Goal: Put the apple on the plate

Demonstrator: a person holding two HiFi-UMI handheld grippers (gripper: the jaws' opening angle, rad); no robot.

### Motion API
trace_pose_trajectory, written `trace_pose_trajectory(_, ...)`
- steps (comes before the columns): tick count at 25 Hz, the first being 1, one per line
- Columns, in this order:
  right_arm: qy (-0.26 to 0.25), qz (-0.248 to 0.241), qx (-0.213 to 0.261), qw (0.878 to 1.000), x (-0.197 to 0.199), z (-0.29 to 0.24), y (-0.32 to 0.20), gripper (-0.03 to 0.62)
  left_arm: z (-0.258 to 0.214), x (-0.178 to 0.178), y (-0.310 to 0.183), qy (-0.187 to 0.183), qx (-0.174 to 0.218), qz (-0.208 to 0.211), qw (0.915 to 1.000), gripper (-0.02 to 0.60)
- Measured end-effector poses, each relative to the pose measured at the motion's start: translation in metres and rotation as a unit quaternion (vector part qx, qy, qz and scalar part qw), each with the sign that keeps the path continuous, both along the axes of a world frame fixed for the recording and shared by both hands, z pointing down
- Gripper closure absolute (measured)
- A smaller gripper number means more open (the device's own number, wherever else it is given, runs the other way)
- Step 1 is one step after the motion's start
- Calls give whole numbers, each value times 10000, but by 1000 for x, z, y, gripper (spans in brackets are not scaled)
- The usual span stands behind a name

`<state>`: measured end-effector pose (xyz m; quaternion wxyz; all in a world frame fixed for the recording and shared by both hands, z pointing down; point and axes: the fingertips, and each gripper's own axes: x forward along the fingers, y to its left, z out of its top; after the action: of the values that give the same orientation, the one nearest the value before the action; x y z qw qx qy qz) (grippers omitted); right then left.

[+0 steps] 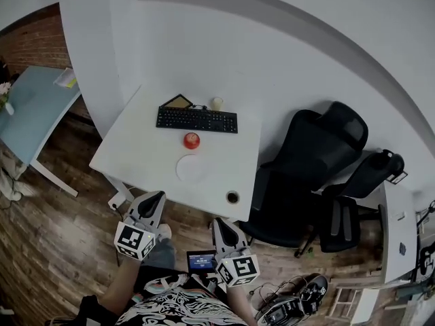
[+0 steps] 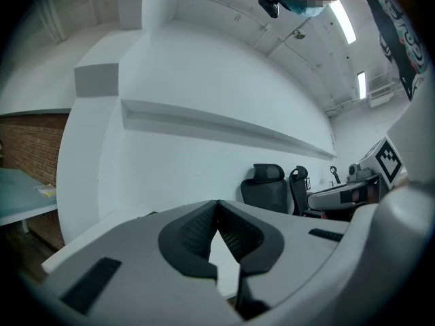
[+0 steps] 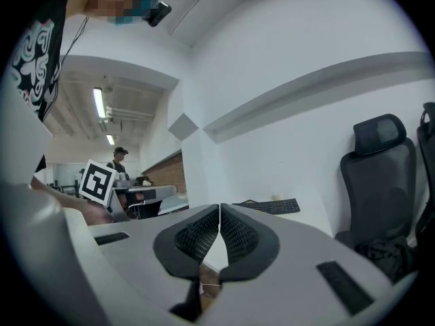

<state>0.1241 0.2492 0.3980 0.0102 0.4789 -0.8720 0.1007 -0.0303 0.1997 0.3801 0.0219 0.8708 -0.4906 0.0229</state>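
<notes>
A red apple [image 1: 192,140] sits on the white table [image 1: 143,151], just in front of the black keyboard [image 1: 197,120]. A white plate [image 1: 192,169] lies a little nearer to me than the apple. Both grippers hang below the table's near edge, well short of the apple. My left gripper [image 1: 153,200] is shut with nothing in it, its tips touching in the left gripper view [image 2: 217,204]. My right gripper [image 1: 223,227] is likewise shut and empty, jaws closed in the right gripper view [image 3: 220,208]. The apple and plate do not show in either gripper view.
A small cup [image 1: 216,103] and a dark pad [image 1: 177,101] lie behind the keyboard. A round cable hole [image 1: 232,197] is at the table's near right corner. Two black office chairs [image 1: 314,156] stand to the right. A pale blue table [image 1: 30,107] is at far left.
</notes>
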Motion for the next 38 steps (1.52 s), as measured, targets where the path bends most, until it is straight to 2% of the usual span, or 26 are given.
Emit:
trace_pose_trajectory(6,159,302,-194,9992,-9,12,-77,565,7,-15,-82,-63,-89,69,9999,568)
trace_pose_trajectory(13,343,736,-78,9967,-22,10,-165,565,12,-39,-167,-8,-220,127,9997,568)
trace_pose_trajectory(20,448,883,-94,9950,-38,21,-230,565,27,-49,-233,-13,-276,416,9988,568)
trace_pose_trajectory(25,342,844,23,9958,-45,23,-257,565,43,-54,-256,-3,-376,567,9977,568)
trace_pose_trajectory(30,282,851,-127,9959,-46,30,-267,565,65,-55,-268,-91,-601,529,9967,568)
trace_pose_trajectory(34,83,747,-253,9969,-44,32,-276,565,67,-47,-279,-104,-631,565,9964,568)
trace_pose_trajectory(38,307,681,-423,9963,-44,42,-290,565,66,-38,-287,-102,-635,619,9960,568)
